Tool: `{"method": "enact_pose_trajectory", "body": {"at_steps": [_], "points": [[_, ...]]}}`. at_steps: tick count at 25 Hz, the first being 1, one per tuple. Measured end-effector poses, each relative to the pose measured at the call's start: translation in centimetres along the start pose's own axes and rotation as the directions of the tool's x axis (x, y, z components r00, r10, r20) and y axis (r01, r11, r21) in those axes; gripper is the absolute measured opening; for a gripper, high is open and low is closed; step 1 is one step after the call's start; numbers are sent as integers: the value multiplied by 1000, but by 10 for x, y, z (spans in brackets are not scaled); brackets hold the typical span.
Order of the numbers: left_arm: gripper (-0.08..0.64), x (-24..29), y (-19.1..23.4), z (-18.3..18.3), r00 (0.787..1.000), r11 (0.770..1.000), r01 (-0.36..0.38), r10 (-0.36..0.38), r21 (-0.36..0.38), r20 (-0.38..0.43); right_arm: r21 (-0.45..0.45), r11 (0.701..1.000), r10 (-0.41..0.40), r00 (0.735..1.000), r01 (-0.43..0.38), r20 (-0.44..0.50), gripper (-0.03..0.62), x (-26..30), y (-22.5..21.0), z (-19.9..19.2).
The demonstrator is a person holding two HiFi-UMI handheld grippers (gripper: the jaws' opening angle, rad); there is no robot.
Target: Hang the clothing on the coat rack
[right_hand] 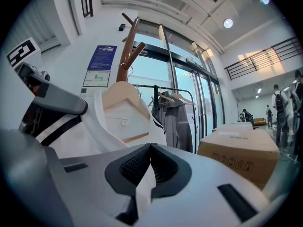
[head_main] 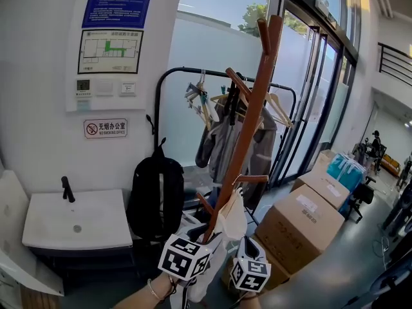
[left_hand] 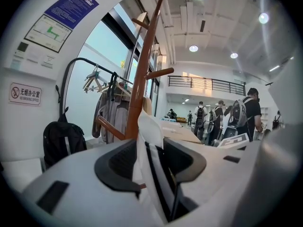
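Note:
A tall brown wooden coat rack [head_main: 248, 118] stands in front of me, with pegs at the top and low down. A white garment [head_main: 232, 221] with black stripes hangs beside its lower pegs, on a pale wooden hanger [right_hand: 124, 91]. My left gripper [head_main: 193, 246] is at the bottom, just left of the pole. In the left gripper view [left_hand: 150, 144] its jaws stand wide apart, with a fold of the white garment [left_hand: 152, 141] loose between them. My right gripper [head_main: 251, 262] is lower right. Its jaws [right_hand: 150, 148] are pinched on white fabric [right_hand: 144, 178] of the same garment.
A black backpack [head_main: 154, 198] hangs left of the rack, above a white sink [head_main: 74, 221]. Behind stands a black clothes rail [head_main: 193, 73] with hangers and a grey jacket [head_main: 225, 140]. Cardboard boxes [head_main: 302, 224] lie at the right. People [left_hand: 236, 115] stand far off.

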State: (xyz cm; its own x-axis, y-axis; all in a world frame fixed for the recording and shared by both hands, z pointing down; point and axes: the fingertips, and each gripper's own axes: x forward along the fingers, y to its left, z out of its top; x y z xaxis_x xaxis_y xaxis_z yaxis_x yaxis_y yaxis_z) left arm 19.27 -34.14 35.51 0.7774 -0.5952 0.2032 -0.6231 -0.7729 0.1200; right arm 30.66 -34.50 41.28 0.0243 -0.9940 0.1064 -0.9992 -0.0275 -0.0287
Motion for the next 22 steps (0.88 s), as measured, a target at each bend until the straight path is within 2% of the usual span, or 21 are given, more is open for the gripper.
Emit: {"method": "enact_pose_trajectory", "body": {"at_steps": [6, 11, 14, 22], "points": [[175, -19, -3, 7, 998, 999, 41, -40, -10, 46, -4, 1000, -13, 1000, 13, -3, 21, -10, 10, 0], [176, -39, 7, 23, 994, 999, 40, -40, 3, 104, 0, 999, -34, 999, 34, 28, 21, -14, 18, 10], [176, -52, 18, 26, 991, 999, 34, -31, -20, 130, 2, 999, -52, 998, 52, 32, 21, -20, 25, 13], [158, -69, 48, 1, 993, 999, -8, 14, -54, 118, 10, 994, -110, 994, 109, 28, 21, -35, 37, 13]]}}
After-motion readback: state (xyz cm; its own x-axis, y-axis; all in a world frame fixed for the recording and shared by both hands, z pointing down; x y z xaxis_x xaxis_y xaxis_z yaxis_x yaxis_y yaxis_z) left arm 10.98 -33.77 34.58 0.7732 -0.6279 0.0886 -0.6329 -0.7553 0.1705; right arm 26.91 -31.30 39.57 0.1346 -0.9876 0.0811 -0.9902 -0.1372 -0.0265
